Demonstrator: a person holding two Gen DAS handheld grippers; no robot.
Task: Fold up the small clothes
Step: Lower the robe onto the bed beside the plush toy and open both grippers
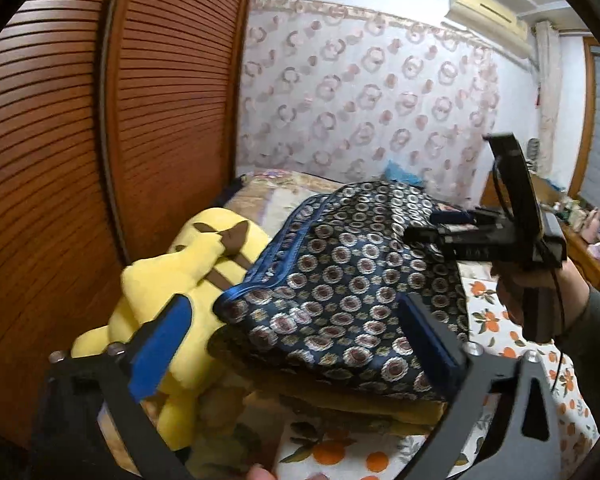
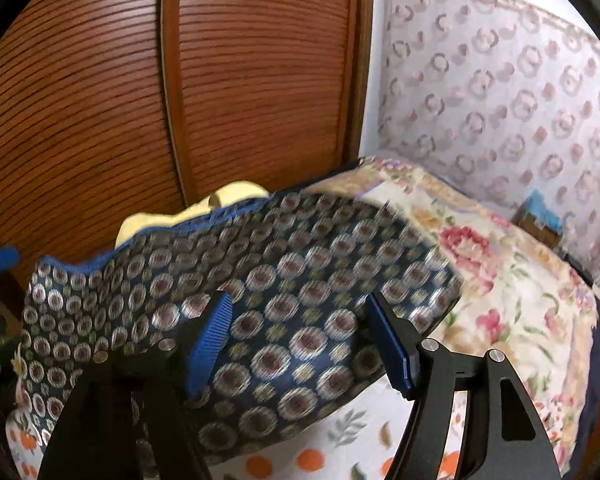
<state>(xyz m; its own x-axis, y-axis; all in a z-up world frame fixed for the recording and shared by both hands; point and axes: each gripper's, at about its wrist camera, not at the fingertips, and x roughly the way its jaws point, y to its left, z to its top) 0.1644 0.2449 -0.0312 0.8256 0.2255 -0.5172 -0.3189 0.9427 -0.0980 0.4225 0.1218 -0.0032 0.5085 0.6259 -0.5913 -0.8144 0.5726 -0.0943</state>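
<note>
Blue-padded left gripper point(image 1: 296, 344) tilts downward, jaws spread wide apart around a corner of the garment point(image 1: 352, 280), pads not pressing it. Right gripper point(image 2: 300, 344) also angles down, jaws apart over the cloth, which lies on the bed point(image 2: 512, 280) beside a plush point(image 1: 180, 280).

Bed point(image 2: 332, 432) under patterned garment point(image 2: 260, 312), yellow plush point(image 1: 180, 280)

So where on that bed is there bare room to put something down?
Free: the orange-print sheet in front of the navy patterned garment, and the floral quilt beyond it. Crowded: the wardrobe side, with the yellow plush toy.
</note>
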